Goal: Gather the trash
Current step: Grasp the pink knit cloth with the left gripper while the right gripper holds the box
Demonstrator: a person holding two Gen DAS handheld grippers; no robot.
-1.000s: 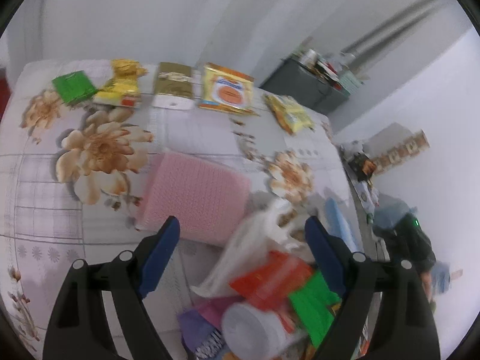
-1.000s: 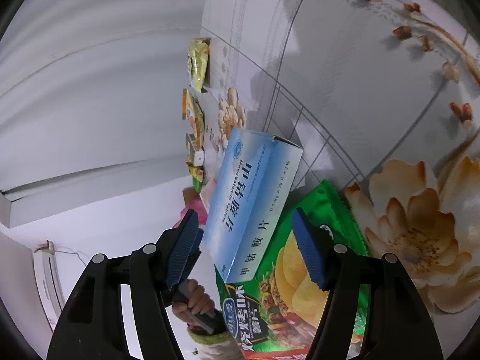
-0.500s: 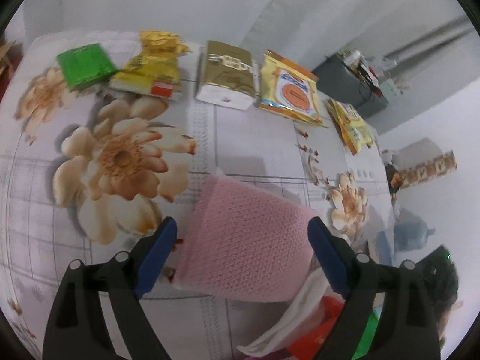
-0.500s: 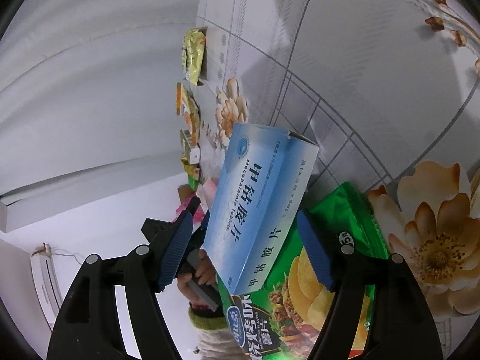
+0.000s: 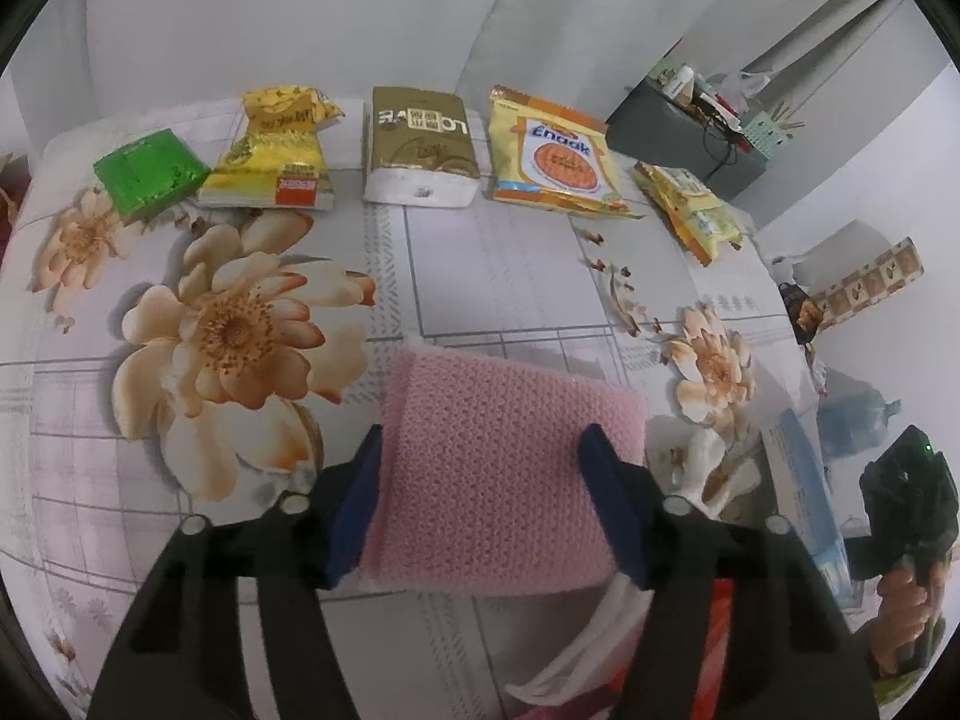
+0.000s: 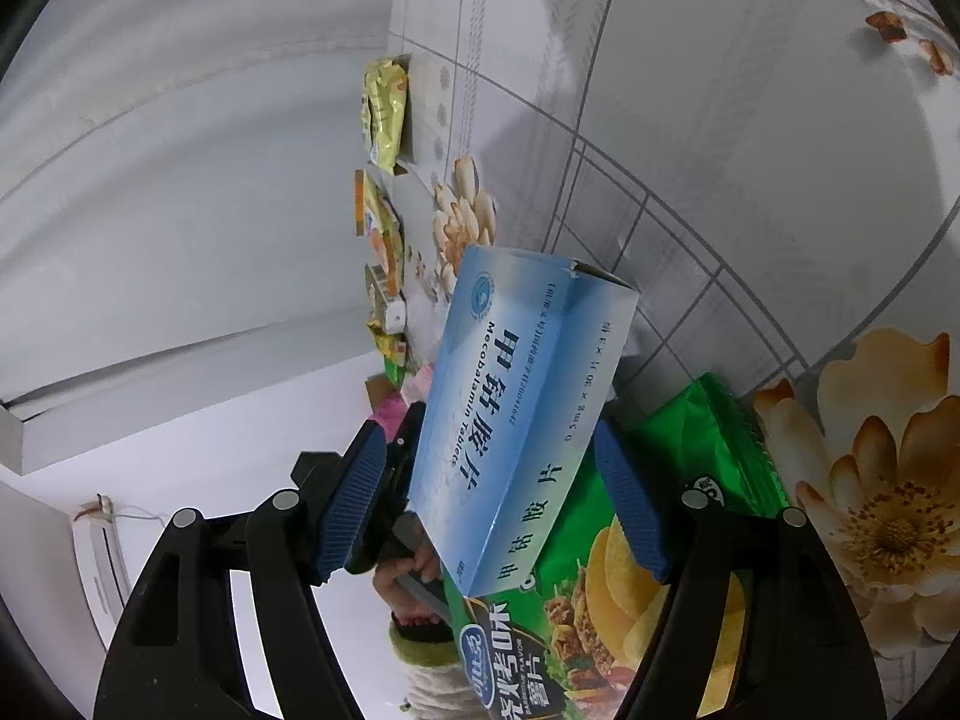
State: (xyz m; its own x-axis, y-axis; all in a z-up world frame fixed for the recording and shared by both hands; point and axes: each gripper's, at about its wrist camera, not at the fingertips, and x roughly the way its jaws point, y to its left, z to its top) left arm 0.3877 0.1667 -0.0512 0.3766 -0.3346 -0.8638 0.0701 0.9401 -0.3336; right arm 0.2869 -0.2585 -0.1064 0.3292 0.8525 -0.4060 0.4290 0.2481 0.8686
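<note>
Left gripper (image 5: pixel 480 498): jaws spread, straddling the pink knitted pad (image 5: pixel 504 468) that lies flat on the floral surface (image 5: pixel 510 276). The left pad looks to be at its edge; the right one I can't tell, touching or just off. Not gripping yet, as I read it.

Doing it well: the pad is soft and looks thick, so I'd push deeper before closing and bite well past the near edge, or it folds and slips. Keep the fingertips low, just off the cloth, so I don't snag the cover.

Back row, left to right: green packet (image 5: pixel 150 177), yellow snack bag (image 5: pixel 276 150), gold tissue pack (image 5: pixel 420 147), orange Enaak bag (image 5: pixel 555 156), yellow wrapper (image 5: pixel 690 204). All well apart from the pad, so nothing to knock there.

Near my right finger: a white plastic bag (image 5: pixel 606 618) with something red in it, partly hidden under the gripper. Likely the collection bag. I'd avoid pinching its rim together with the pad.

Right gripper (image 6: pixel 495 501): jaws spread wide around the blue tablet box (image 6: pixel 522 414), which stands tilted between them with a gap on the left side. Right-side contact is unclear, so I can't say what supports it. The box sits over a green chip bag (image 6: pixel 630 576). I'd close squarely on the box's broad faces with light force; thin carton crushes.
</note>
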